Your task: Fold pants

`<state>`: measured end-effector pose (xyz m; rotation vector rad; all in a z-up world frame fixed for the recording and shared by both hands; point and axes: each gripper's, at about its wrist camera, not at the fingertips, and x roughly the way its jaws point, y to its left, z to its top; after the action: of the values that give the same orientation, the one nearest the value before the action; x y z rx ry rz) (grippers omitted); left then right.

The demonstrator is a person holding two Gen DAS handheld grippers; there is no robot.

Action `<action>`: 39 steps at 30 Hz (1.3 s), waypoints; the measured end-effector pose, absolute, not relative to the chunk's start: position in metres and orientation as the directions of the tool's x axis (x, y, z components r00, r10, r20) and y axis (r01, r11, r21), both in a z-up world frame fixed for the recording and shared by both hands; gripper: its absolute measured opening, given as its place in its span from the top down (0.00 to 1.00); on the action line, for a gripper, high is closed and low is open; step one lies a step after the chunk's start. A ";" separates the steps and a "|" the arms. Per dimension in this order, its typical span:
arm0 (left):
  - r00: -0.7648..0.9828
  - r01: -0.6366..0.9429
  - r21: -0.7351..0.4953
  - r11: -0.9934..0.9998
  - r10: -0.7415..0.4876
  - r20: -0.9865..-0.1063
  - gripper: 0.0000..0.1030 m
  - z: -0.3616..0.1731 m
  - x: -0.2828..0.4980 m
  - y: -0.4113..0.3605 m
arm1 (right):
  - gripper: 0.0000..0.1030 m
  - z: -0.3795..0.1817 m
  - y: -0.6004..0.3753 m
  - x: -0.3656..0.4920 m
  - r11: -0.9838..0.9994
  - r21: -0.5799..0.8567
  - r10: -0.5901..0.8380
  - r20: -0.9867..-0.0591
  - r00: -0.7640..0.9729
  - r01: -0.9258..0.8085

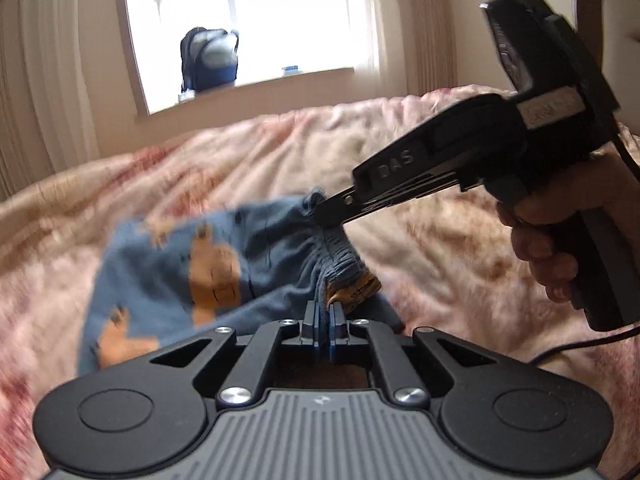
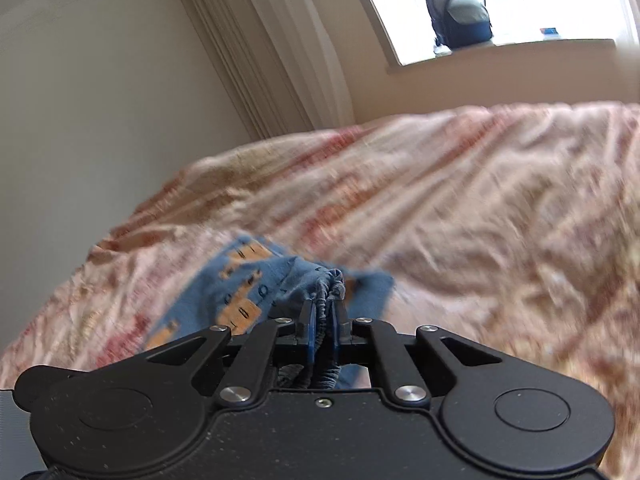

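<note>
Pants, blue with orange bear shapes, pinched at the gathered waistband by both sets of fingers and lifted a little off the bed. Left gripper pressed together on a fold of waistband with an orange patch just ahead of the tips; right gripper clamped on the far end of the same waistband, blue cloth bunched between the pads. Seen only from the left wrist: the whole right tool side-on, the hand wrapped round its grip, a cable trailing from it, and the stretch of ribbed waistband running between the two pinch points. Seen only from the right wrist: right gripper from behind, cloth pulled back through the fingers toward the body, one pant leg trailing left of the tips. Quilt pink and rumpled, open beyond and to the right of both fingertips; wall and curtain close off the left. Backpack on the windowsill far ahead, well apart from everything held.
</note>
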<state>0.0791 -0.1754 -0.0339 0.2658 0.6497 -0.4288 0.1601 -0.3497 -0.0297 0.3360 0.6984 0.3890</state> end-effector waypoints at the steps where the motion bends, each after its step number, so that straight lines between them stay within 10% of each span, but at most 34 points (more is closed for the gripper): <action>1: 0.706 0.465 0.082 0.882 -0.313 -0.635 0.91 -0.035 0.079 -0.173 | 0.93 -0.035 -0.350 0.160 0.878 0.422 0.448 -0.560 0.697 -0.225; 7: 0.671 0.443 -0.035 0.896 -0.357 -0.650 0.39 -0.010 0.082 -0.147 | 0.75 -0.035 -0.348 0.151 0.898 0.369 0.423 -0.566 0.708 -0.241; 13: 0.702 0.298 -0.110 0.948 -0.296 -0.648 0.00 0.016 0.087 -0.093 | 0.23 -0.025 -0.342 0.141 0.928 0.276 0.368 -0.564 0.739 -0.252; 17: 0.761 0.123 -0.060 0.991 -0.133 -0.635 0.00 0.008 0.101 -0.061 | 0.01 -0.022 -0.322 0.136 0.957 0.178 0.290 -0.572 0.767 -0.229; 23: 0.723 -0.005 0.006 1.000 0.007 -0.691 0.00 -0.031 0.121 -0.050 | 0.01 -0.026 -0.272 0.132 0.971 -0.025 0.181 -0.575 0.798 -0.238; 33: 0.676 0.023 -0.062 0.998 -0.061 -0.734 0.00 -0.035 0.115 -0.027 | 0.01 -0.043 -0.291 0.104 0.956 -0.121 0.150 -0.577 0.803 -0.267; 39: 0.820 0.207 0.063 0.976 -0.138 -0.555 0.00 -0.001 0.127 -0.052 | 0.01 -0.013 -0.274 0.117 0.929 -0.240 0.145 -0.462 0.875 -0.281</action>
<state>0.1270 -0.0520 -0.0013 0.1226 0.5809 -0.1842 0.1165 -0.2736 -0.0128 -0.3079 0.4546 0.2262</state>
